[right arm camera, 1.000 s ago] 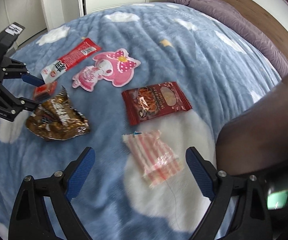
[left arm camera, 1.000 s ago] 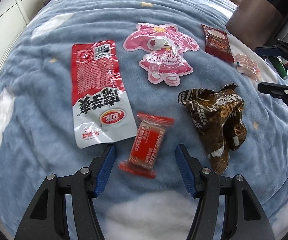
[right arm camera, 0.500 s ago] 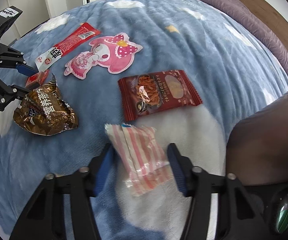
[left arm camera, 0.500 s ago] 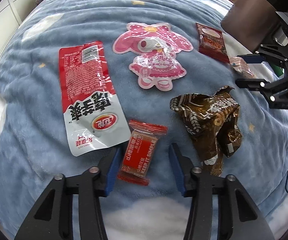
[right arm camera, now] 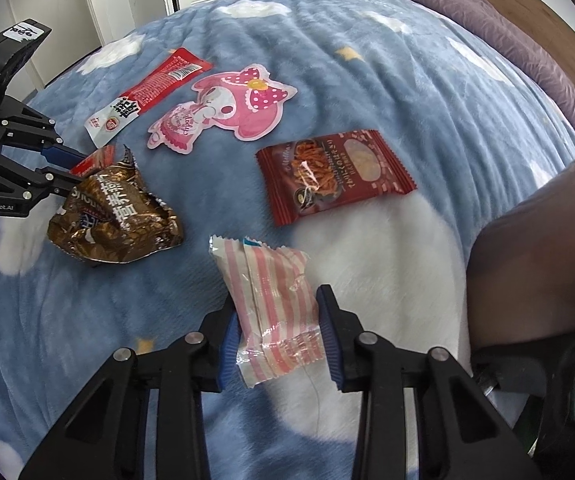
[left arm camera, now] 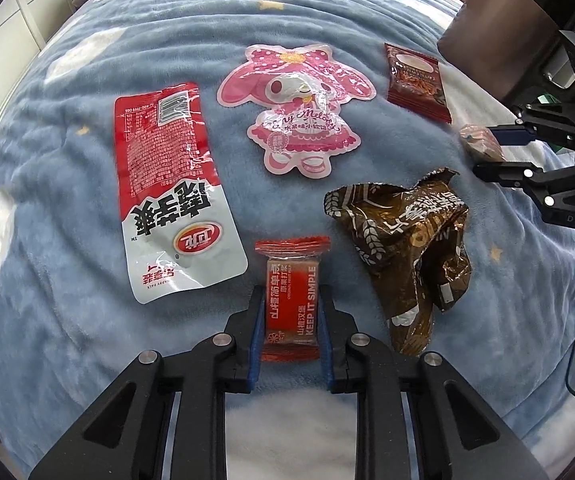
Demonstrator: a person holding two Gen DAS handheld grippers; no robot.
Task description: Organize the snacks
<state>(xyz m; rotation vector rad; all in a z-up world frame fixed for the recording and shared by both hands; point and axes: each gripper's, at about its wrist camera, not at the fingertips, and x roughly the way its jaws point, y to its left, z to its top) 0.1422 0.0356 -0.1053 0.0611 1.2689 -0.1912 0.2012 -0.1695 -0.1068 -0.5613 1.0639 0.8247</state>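
Closing both sets of jaws just now, I have the left gripper (left arm camera: 290, 322) pinched on the red candy (left arm camera: 291, 300) and the right gripper (right arm camera: 278, 326) apparently squeezing the striped packet (right arm camera: 273, 304), both on the blanket (left arm camera: 67, 280), ready for lifting.

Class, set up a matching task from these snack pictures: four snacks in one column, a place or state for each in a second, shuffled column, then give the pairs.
Snacks:
1. striped packet
2. small red bar
3. brown bag
4. pink character pouch

Place or state:
A. crumpled and torn open
B. gripped by the left tool
C. lying flat, untouched, beside the long red-and-white pack
D. gripped by the right tool

Pairs: 1-D, 2-B, 3-A, 4-C
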